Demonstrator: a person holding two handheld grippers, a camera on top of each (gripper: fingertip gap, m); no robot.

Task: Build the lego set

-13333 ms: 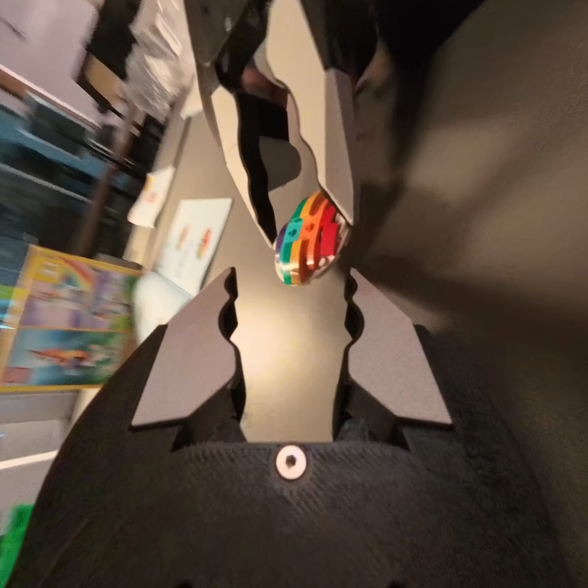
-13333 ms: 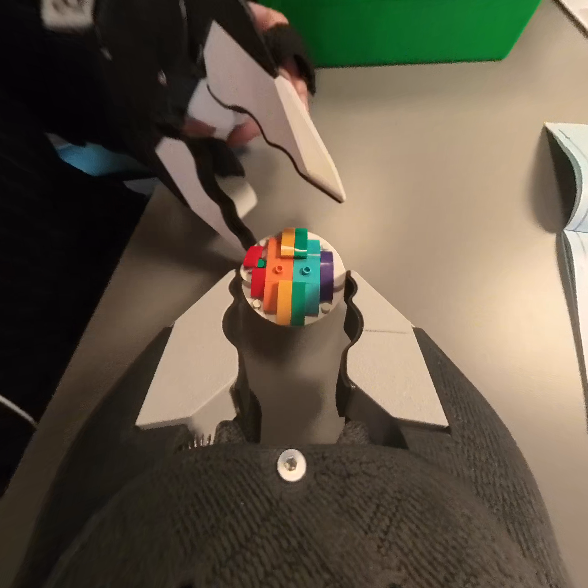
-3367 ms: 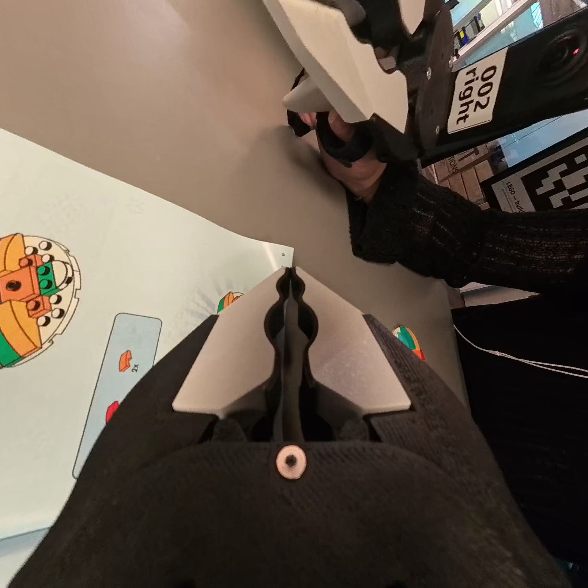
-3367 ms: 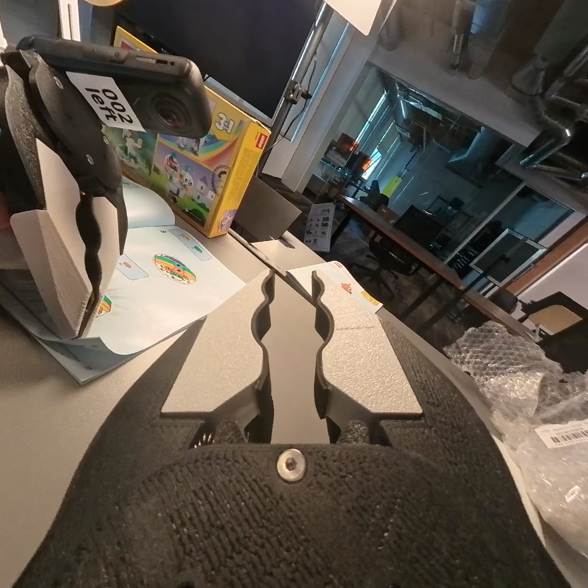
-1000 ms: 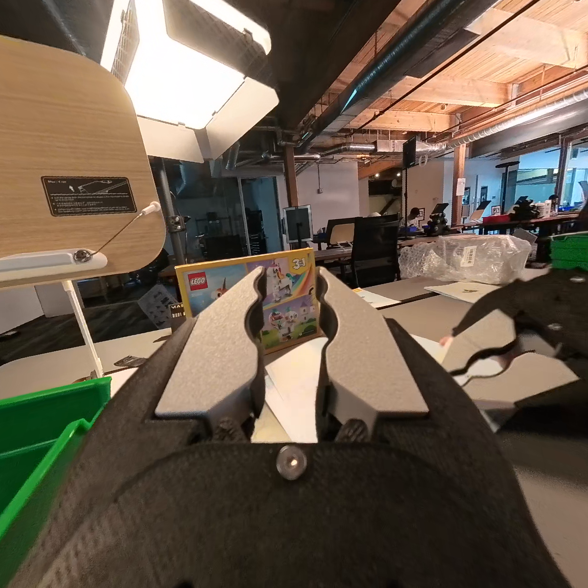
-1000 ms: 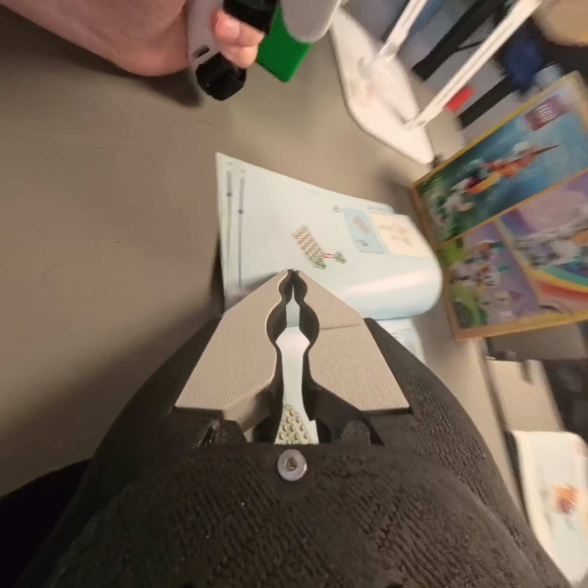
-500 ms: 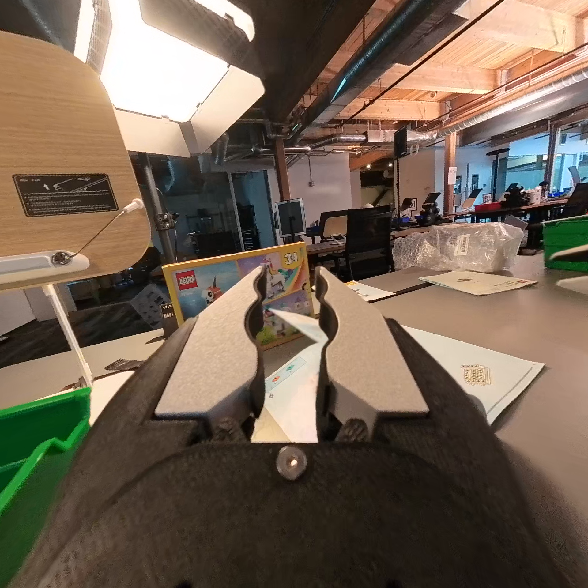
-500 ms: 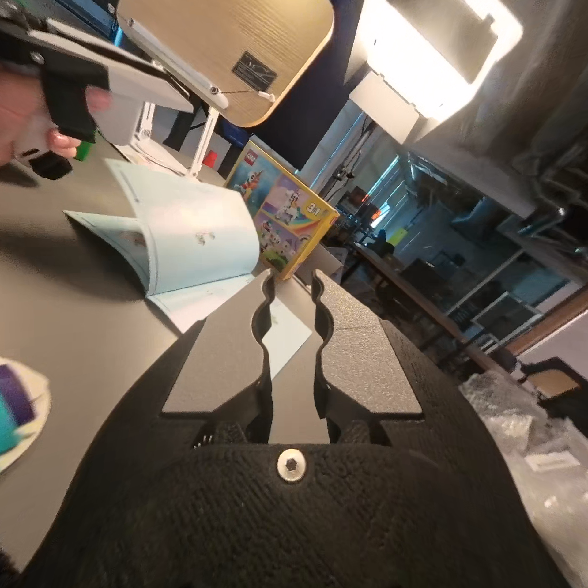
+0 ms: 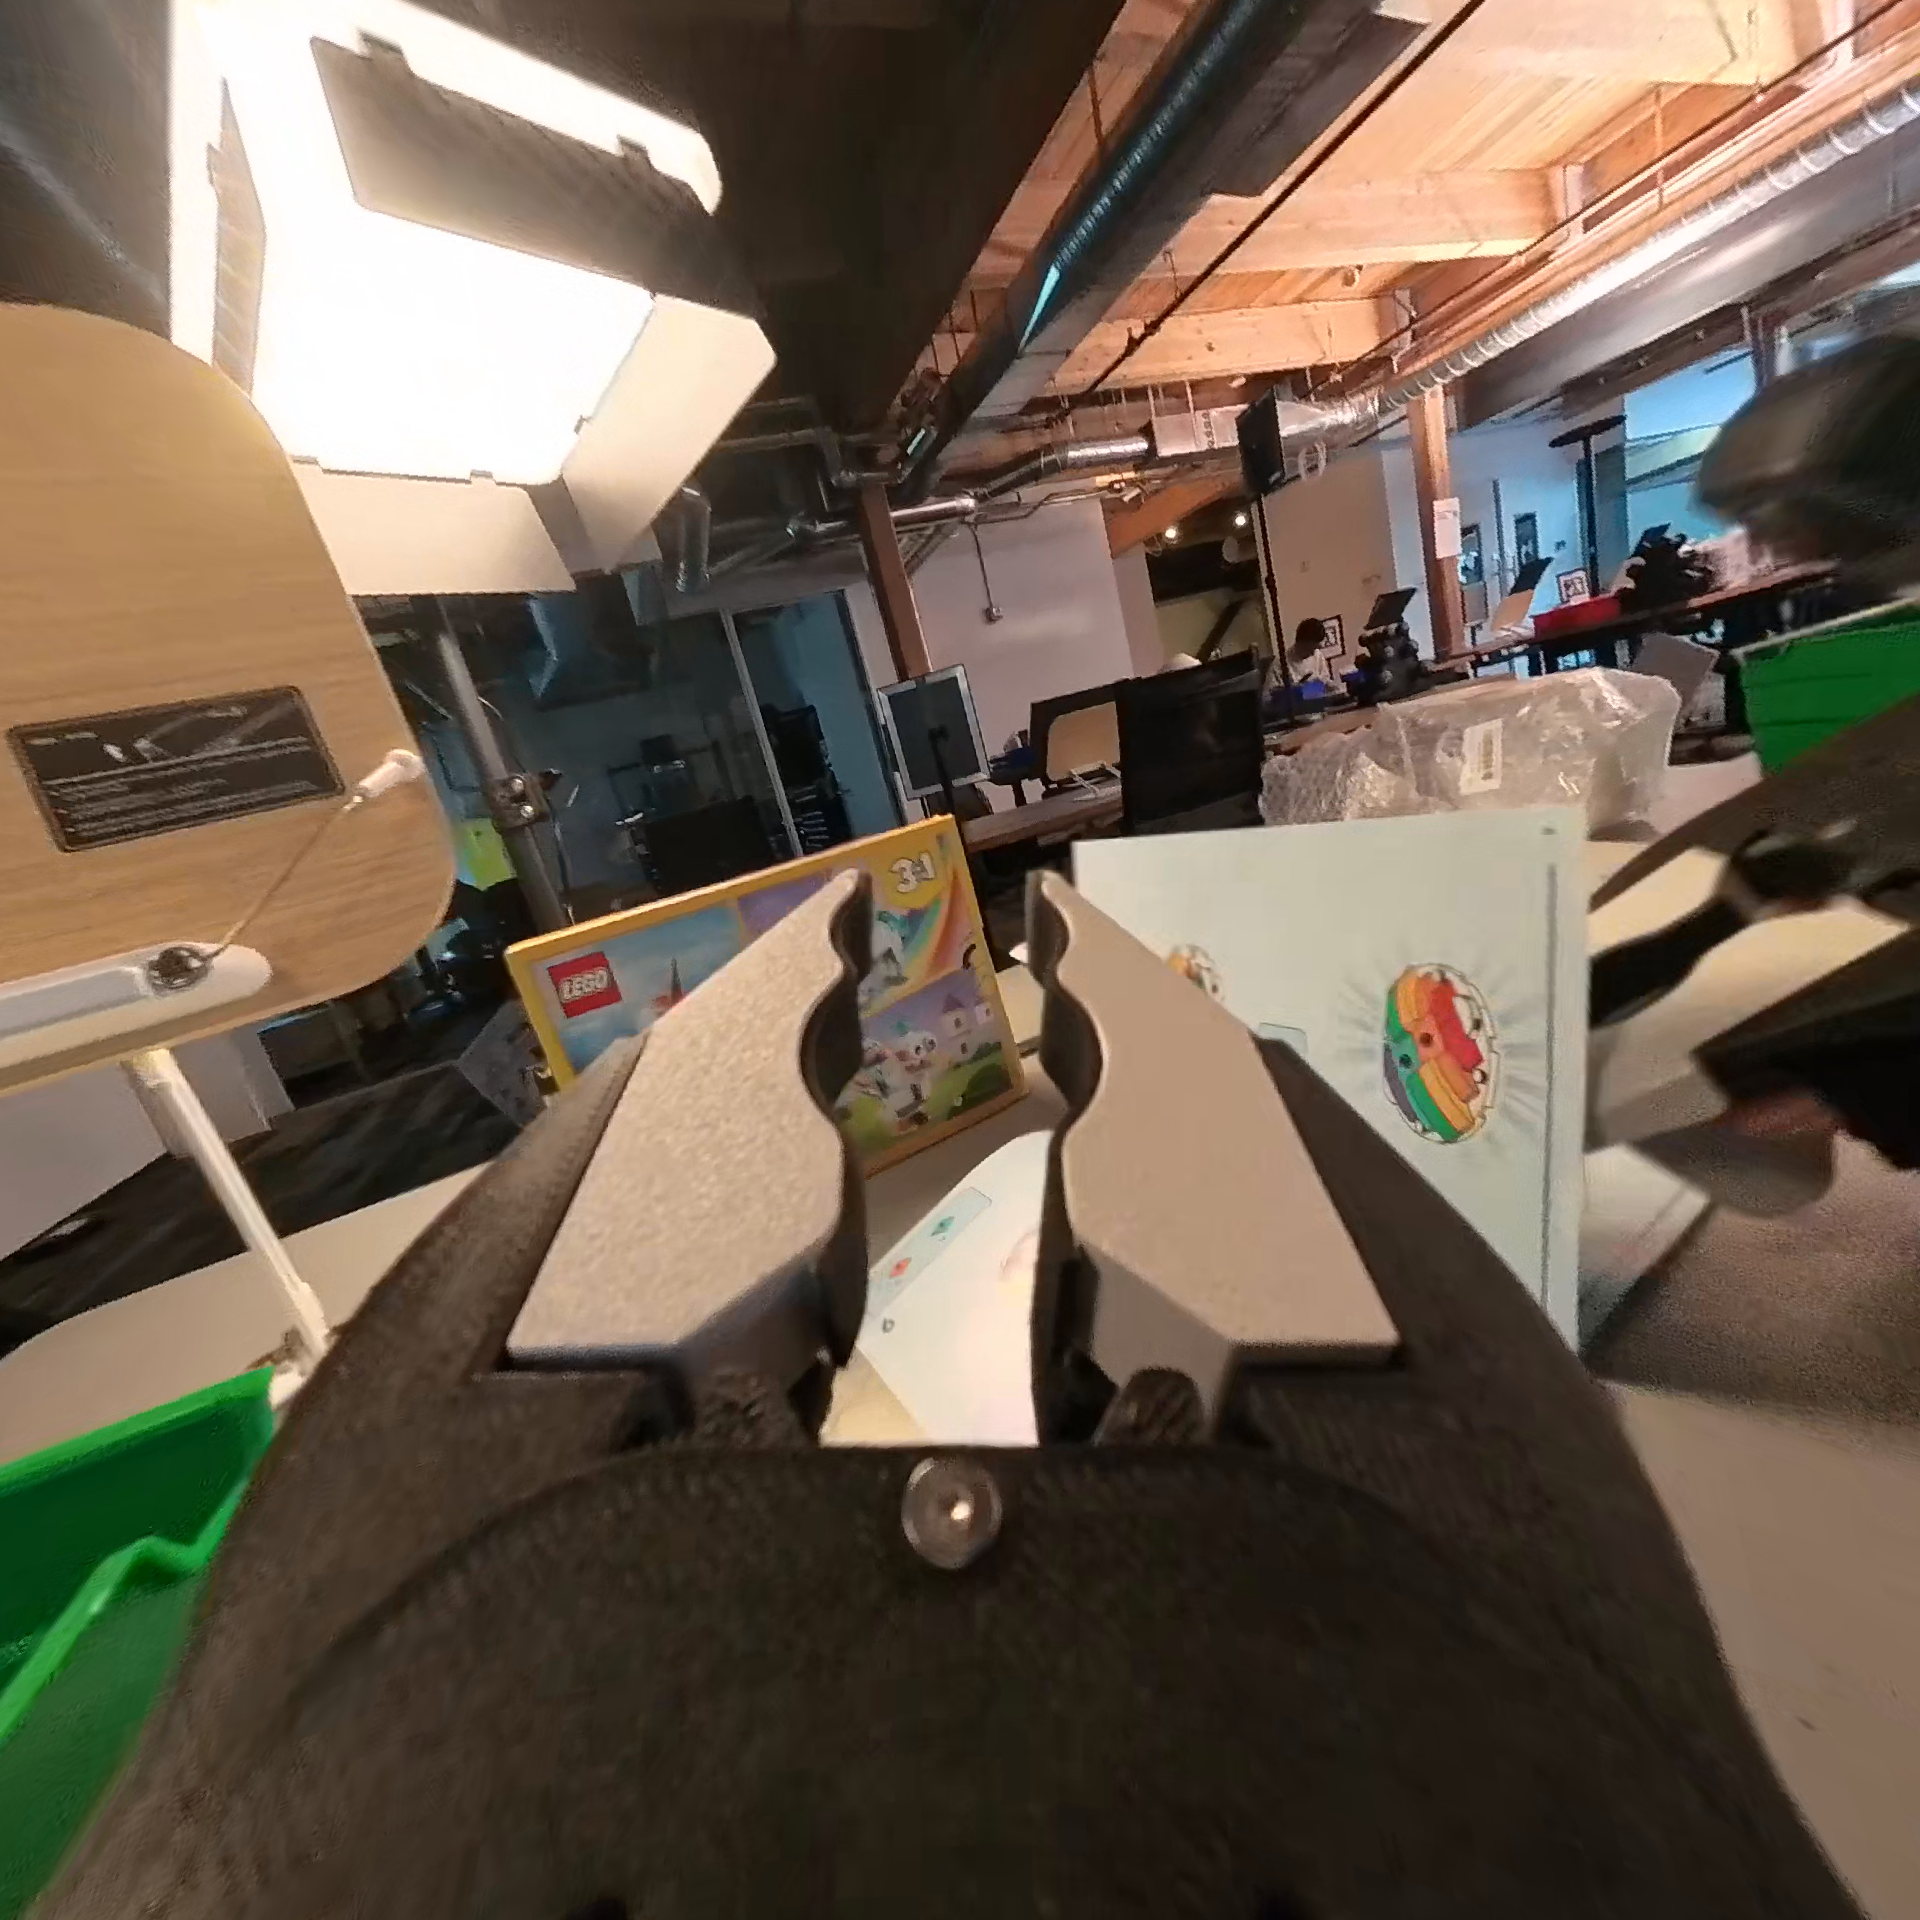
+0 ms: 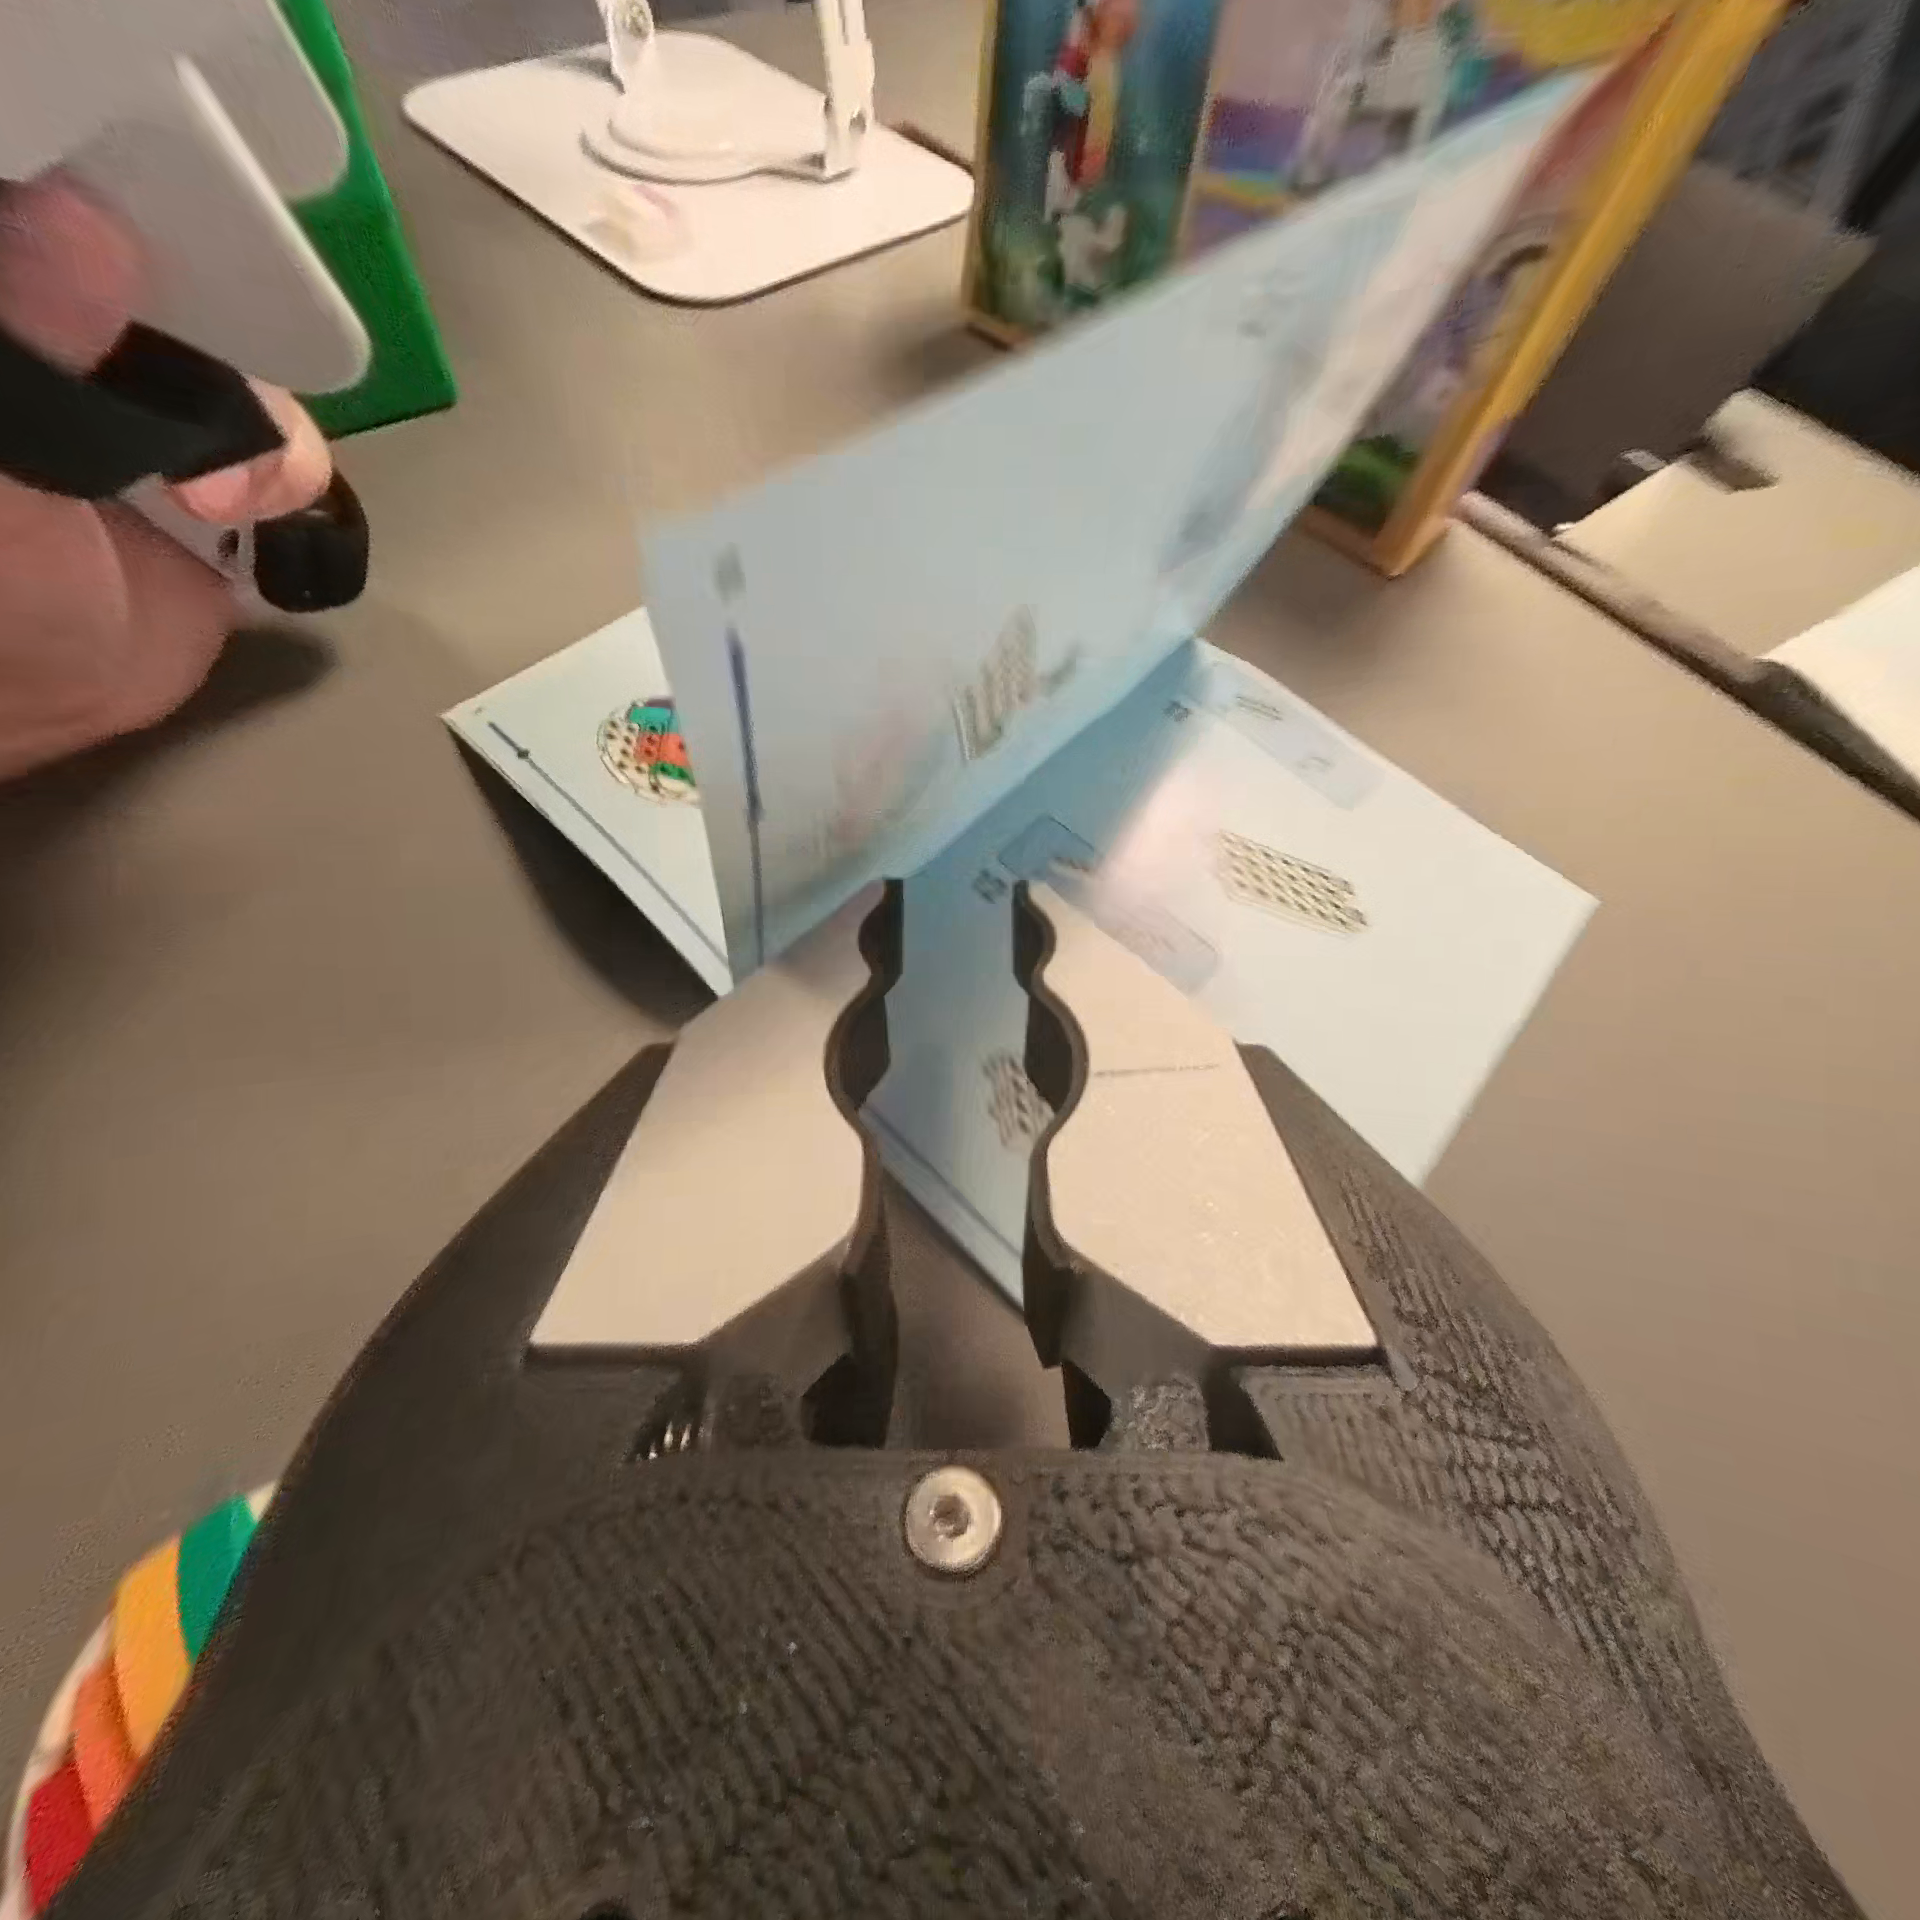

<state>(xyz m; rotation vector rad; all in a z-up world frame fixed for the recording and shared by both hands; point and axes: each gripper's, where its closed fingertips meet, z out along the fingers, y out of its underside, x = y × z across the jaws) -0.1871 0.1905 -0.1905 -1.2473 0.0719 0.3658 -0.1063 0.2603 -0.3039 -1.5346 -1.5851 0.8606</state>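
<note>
The left hand-held gripper (image 9: 945,914) is released: its two grey fingers (image 9: 717,1122) stand apart with a clear gap and nothing between them. It is raised and looks level across the desk (image 9: 1714,1538) toward the far edge.

The right hand-held gripper (image 10: 951,904) is also released, its fingers (image 10: 748,1164) parted and empty. It points down at the booklet (image 10: 1382,997), which lies open on the desk (image 10: 260,1039). One pale blue page (image 10: 966,665) stands up from the fold, blurred, its lower corner just beside the right fingertips; whether it touches them I cannot tell. In the left wrist view this page (image 9: 1351,997) stands upright and shows a drawing of a round rainbow build, with the right hand-held gripper (image 9: 1766,966) blurred just past its right edge.

The lego disc (image 10: 114,1704), a round white piece with red, orange, yellow and green stripes, lies on the desk at the near left, partly hidden behind the right gripper's black body.

Toward the far edge the yellow lego box (image 9: 790,987) stands upright behind the booklet. A white lamp base (image 10: 707,177) sits at the far left, with a green bin (image 10: 374,281) beside it. A bare hand (image 10: 94,582) grips the left tool's black handle at the left edge of the desk. A second green bin (image 9: 1829,696) and a bubble-wrap bundle (image 9: 1475,758) sit far right.
</note>
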